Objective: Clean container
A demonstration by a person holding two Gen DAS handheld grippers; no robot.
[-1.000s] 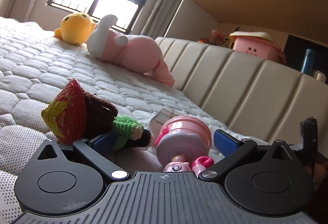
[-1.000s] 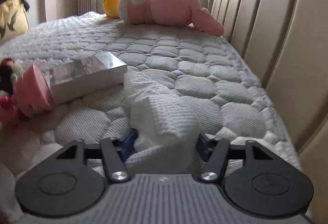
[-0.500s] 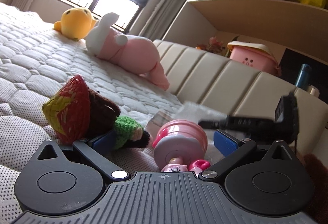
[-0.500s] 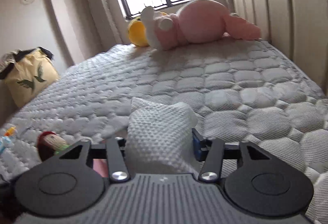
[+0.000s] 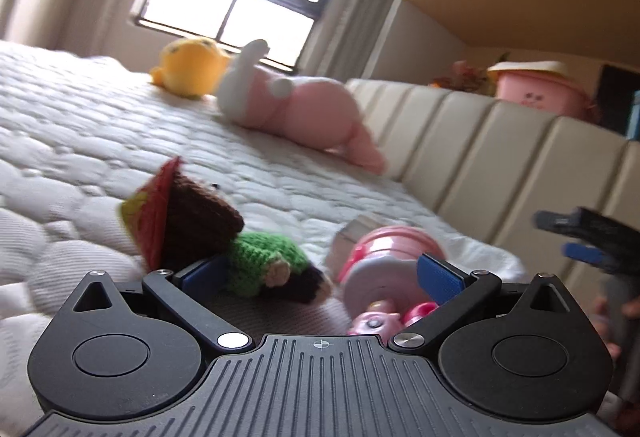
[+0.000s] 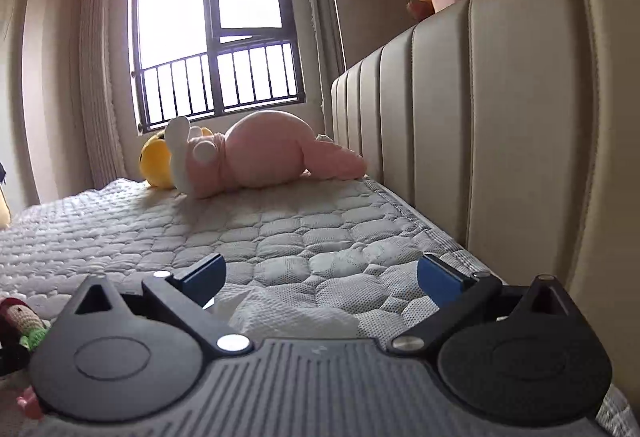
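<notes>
A pink container (image 5: pixel 384 257) lies on its side on the quilted mattress (image 5: pixel 80 141), just ahead of my left gripper (image 5: pixel 320 273), near its right finger. That gripper is open and holds nothing. A crocheted doll (image 5: pixel 208 229) with a red hat lies by its left finger. My right gripper (image 6: pixel 322 271) is open above a crumpled white tissue (image 6: pixel 296 313) that rests on the mattress (image 6: pixel 160 237) between its fingers. In the left wrist view the right gripper (image 5: pixel 588 237) shows at the right edge, held by a hand.
A small clear box (image 5: pixel 352 233) sits behind the pink container. The padded headboard (image 6: pixel 500 117) runs close along the right. A pink plush rabbit (image 6: pixel 260 153) and a yellow plush (image 5: pixel 192 65) lie at the far end under the window. A pink pot (image 5: pixel 540 89) stands on the ledge.
My right gripper has opened and let go of the white tissue, which now lies on the mattress, and its view has tilted up. The left gripper has shifted slightly and stays open.
</notes>
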